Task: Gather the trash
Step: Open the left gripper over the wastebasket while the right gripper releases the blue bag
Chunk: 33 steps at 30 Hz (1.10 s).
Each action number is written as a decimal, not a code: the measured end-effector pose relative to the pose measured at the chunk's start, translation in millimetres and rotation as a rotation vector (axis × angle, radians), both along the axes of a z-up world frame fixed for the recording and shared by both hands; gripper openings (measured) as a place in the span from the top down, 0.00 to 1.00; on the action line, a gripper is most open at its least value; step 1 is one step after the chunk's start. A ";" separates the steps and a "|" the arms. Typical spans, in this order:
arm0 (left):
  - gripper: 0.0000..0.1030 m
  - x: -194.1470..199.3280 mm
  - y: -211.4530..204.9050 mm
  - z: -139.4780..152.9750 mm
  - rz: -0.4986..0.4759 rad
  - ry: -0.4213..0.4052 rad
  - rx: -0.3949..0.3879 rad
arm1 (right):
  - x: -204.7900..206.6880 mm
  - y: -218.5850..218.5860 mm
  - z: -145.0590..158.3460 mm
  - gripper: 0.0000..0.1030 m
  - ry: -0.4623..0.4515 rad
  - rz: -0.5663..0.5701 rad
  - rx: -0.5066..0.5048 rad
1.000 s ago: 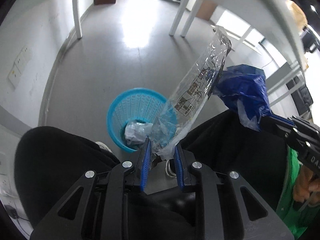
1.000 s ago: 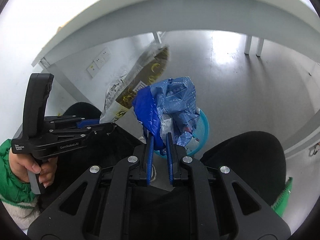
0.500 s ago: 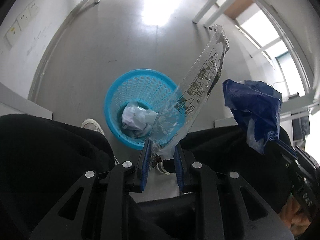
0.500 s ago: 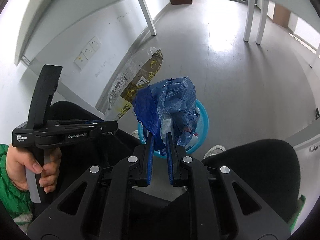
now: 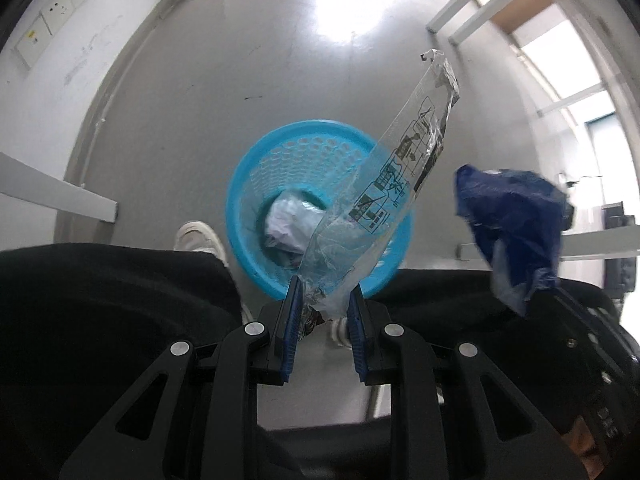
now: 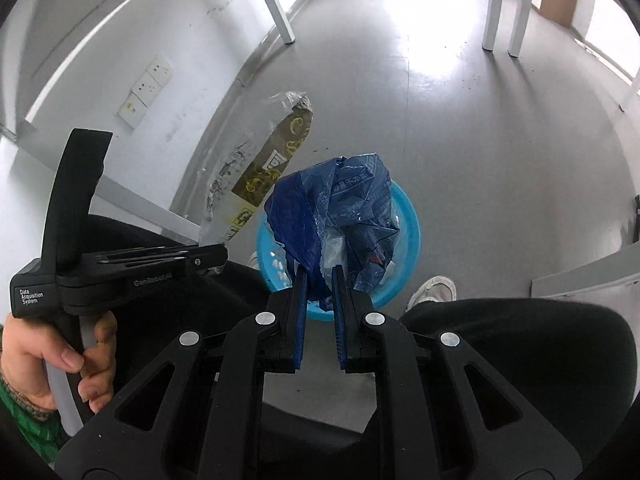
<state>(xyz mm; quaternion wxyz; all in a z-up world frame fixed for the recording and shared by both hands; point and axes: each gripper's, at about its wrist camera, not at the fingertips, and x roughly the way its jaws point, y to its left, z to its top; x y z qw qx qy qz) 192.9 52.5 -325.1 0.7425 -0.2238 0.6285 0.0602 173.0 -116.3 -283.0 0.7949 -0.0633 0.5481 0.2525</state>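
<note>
The left gripper (image 5: 323, 300) stays clenched on a clear printed wrapper (image 5: 394, 200), the right gripper (image 6: 319, 280) on a crumpled blue plastic bag (image 6: 340, 208). Both have sunk closer over the blue mesh wastebasket (image 5: 280, 152), which looms larger than before. The bag hides most of the basket's inside; crumpled white trash (image 5: 286, 224) shows there.
</note>
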 end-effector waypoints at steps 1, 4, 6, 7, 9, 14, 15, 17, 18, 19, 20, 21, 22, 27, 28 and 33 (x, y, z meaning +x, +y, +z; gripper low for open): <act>0.80 3.5 -0.4 -4.2 0.005 0.017 0.008 | 1.4 3.0 -1.4 0.89 0.006 -0.002 -0.003; 0.80 13.1 -4.0 -12.4 0.008 0.044 0.020 | 11.5 5.2 -10.6 0.89 0.030 -0.020 -0.012; 0.80 19.5 -5.8 -18.3 0.007 0.062 0.029 | 15.4 6.1 -16.3 0.89 0.040 -0.030 -0.023; 0.80 22.3 -6.4 -21.4 0.006 0.072 0.032 | 17.7 8.1 -19.6 0.89 0.043 -0.029 -0.027; 0.80 27.6 -6.6 -28.1 0.012 0.096 0.033 | 22.1 12.7 -25.8 0.89 0.050 -0.028 -0.038; 0.80 39.8 -4.9 -52.9 0.030 0.165 0.028 | 39.1 23.1 -48.2 0.89 0.091 -0.032 -0.064; 0.80 42.1 -4.8 -58.0 0.035 0.179 0.026 | 42.8 25.2 -53.6 0.89 0.099 -0.032 -0.074; 0.80 45.2 -4.6 -66.5 0.044 0.213 0.024 | 51.5 29.5 -65.9 0.89 0.118 -0.031 -0.105; 0.80 47.2 -4.8 -72.1 0.045 0.233 0.022 | 56.4 31.6 -72.2 0.89 0.128 -0.031 -0.121; 0.80 48.5 -5.1 -76.6 0.045 0.249 0.022 | 60.9 33.3 -77.8 0.89 0.136 -0.033 -0.133; 0.80 50.0 -5.9 -82.7 0.043 0.273 0.025 | 66.5 35.5 -84.7 0.89 0.151 -0.039 -0.143; 0.80 51.3 -5.4 -88.3 0.039 0.290 0.023 | 70.1 35.8 -89.8 0.89 0.166 -0.045 -0.145; 0.80 51.8 -6.0 -93.2 0.036 0.304 0.021 | 74.9 35.7 -95.4 0.89 0.183 -0.053 -0.148; 0.80 59.0 -8.0 -122.4 0.018 0.376 0.040 | 92.9 38.8 -122.4 0.89 0.243 -0.077 -0.181; 0.80 60.7 -8.8 -126.7 0.015 0.387 0.046 | 96.1 40.2 -128.0 0.89 0.250 -0.079 -0.195; 0.80 68.5 -10.5 -144.2 0.009 0.424 0.057 | 107.2 45.0 -145.9 0.89 0.283 -0.086 -0.210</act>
